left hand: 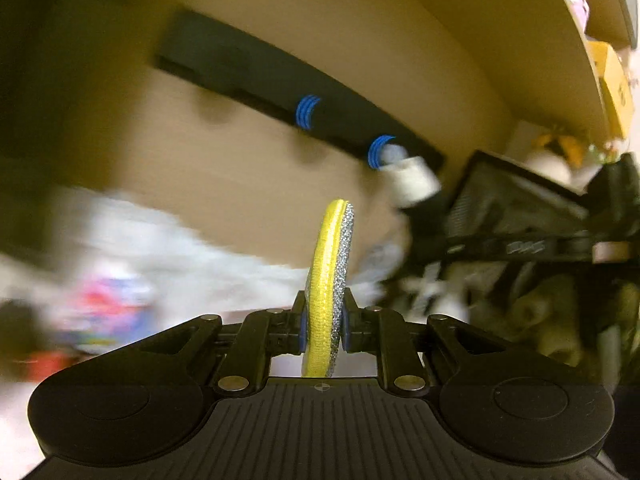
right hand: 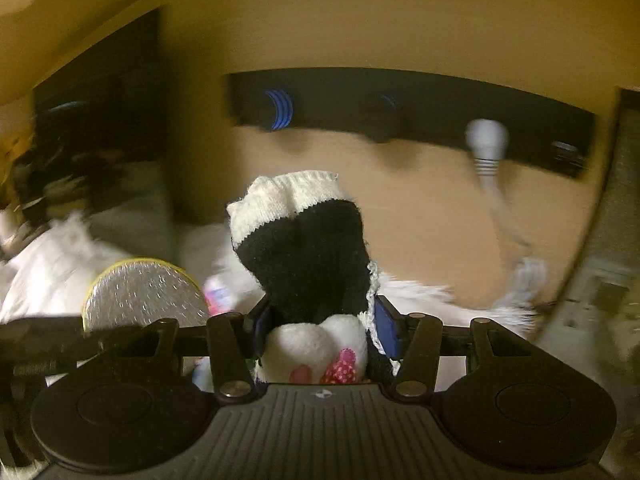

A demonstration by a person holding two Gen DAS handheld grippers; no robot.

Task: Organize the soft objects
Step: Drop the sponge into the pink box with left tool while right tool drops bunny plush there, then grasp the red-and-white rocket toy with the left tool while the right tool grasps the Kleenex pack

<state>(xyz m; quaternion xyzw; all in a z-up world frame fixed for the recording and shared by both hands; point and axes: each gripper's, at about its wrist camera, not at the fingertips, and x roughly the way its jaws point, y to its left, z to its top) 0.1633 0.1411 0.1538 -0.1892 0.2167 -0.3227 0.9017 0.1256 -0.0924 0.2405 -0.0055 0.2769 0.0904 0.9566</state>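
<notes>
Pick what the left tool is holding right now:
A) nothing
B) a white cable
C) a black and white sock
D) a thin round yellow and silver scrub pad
D: the left tool is shut edge-on on the thin yellow and silver scrub pad; the black and white sock sits in the right tool instead.
</notes>
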